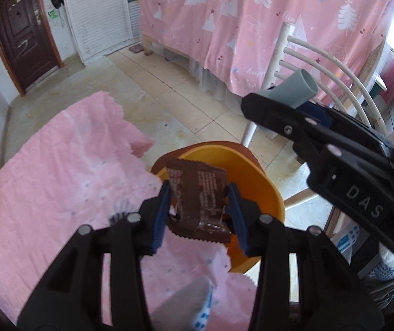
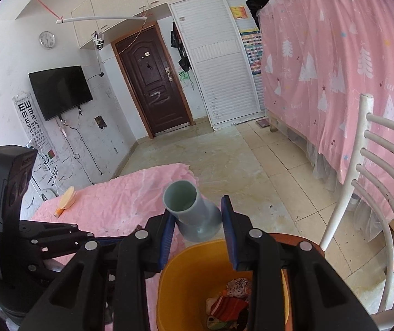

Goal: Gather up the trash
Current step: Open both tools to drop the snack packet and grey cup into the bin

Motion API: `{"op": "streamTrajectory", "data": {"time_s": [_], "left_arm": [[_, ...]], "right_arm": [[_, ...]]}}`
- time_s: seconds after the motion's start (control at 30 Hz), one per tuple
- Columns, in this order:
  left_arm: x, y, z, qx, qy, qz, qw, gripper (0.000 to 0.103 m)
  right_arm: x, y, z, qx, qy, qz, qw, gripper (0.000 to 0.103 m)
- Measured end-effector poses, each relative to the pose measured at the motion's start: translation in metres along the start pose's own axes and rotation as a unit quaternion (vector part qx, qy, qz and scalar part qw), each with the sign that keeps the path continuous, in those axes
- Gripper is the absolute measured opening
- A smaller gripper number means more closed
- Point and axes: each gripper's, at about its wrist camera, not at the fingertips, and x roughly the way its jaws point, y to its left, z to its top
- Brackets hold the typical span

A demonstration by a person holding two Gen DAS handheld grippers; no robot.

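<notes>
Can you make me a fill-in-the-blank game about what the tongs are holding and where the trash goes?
1. The left tongs hold a ____ wrapper.
2. The right tongs hold a grey ____.
3. The trash bin is coloured ____.
4. The cloth on the table is ____.

Missing words: brown; cup; orange; pink
</notes>
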Motion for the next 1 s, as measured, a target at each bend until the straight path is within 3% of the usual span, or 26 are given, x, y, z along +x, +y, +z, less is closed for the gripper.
{"op": "streamTrajectory", "data": {"time_s": [0.07, 0.1, 0.67, 1.0], "left_arm": [[0.005, -0.002, 0.002, 0.000, 0.003, -0.007, 1.0000, 0.064], [0.006, -0.001, 0.002, 0.000, 0.003, -0.010, 0.9999, 0.067], [-0.017, 0.035, -0.014, -0.034, -0.005, 0.004, 0.9994, 0.067], [-0.058, 0.072, -0.026, -0.059, -0.041, 0.021, 0.9972, 0.067]], "right_arm": [[0.003, -0.002, -0.002, 0.004, 0.004, 0.001, 1.000, 0.022], [0.004, -0.003, -0.002, 0.007, 0.006, 0.001, 1.000, 0.022], [0.025, 0.009, -0.004, 0.005, 0.035, -0.020, 0.999, 0.024], [0.032, 0.042, 0.006, -0.017, 0.038, -0.021, 0.999, 0.040]]}}
